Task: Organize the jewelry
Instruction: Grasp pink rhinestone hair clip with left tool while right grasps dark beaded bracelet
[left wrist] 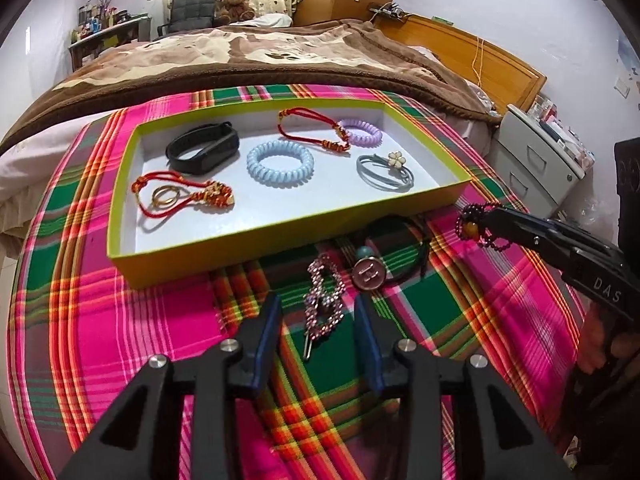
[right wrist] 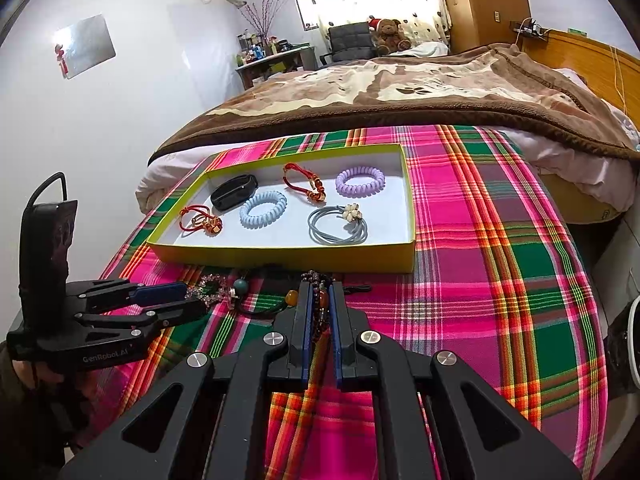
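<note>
A yellow-green tray (left wrist: 280,226) (right wrist: 288,254) lies on the plaid cloth and holds several bracelets and hair ties. My left gripper (left wrist: 318,304) is open, low over the cloth, its fingers on either side of a pink rhinestone hair clip (left wrist: 324,300); it also shows in the right wrist view (right wrist: 188,298). A black cord with a round metal button (left wrist: 369,274) and a teal bead lies just beyond the clip. My right gripper (right wrist: 320,286) is shut on a dark beaded bracelet (right wrist: 319,304) with orange beads, held above the cloth near the tray's front right corner (left wrist: 478,222).
The plaid cloth (left wrist: 480,312) covers the near end of a bed with a brown blanket (left wrist: 280,56). A grey drawer unit (left wrist: 536,160) stands at the right of the bed. A wooden headboard (left wrist: 472,52) is behind.
</note>
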A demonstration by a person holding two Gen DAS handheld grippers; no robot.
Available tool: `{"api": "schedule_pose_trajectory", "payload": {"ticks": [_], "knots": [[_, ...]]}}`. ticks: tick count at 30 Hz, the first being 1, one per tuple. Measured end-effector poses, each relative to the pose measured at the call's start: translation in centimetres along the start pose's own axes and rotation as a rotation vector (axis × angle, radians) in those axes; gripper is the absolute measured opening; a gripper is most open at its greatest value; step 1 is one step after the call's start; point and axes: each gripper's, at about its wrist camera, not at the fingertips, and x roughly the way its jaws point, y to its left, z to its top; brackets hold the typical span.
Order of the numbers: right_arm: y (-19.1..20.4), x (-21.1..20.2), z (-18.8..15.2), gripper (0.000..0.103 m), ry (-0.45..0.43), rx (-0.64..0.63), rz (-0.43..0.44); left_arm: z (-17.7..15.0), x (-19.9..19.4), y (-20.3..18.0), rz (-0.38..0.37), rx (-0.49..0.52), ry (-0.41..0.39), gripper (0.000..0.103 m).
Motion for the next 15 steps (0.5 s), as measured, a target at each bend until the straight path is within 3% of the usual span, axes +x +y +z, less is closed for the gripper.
{"api": "schedule_pose_trajectory", "payload": {"ticks": [6,7,8,9,15], "knots": [[0.0,-0.1,0.1,0.008,0.000,-0.001,0.000,0.5,1.0,-1.0,0.053,0.067,0.016,0.039],[0.0,-0.1,0.1,0.008,-0.001,-0.001,-0.001,0.5,1.1,-1.2,0.059,0.078,0.013,0.036],[0.0,-0.2,0.1,0.008,-0.002,0.000,-0.001,0.5,1.1,-1.2,0.069,0.086,0.011,0.022],[0.0,-0.2,0.1,0.008,-0.003,0.002,-0.001,0.5,1.0,-1.2,0.078,0.091,0.009,0.019],[-0.2,-0.3,0.1,0.008,-0.004,0.011,0.012,0.6,0.1,-0.4,0.048,0.057,-0.017,0.015]]}}
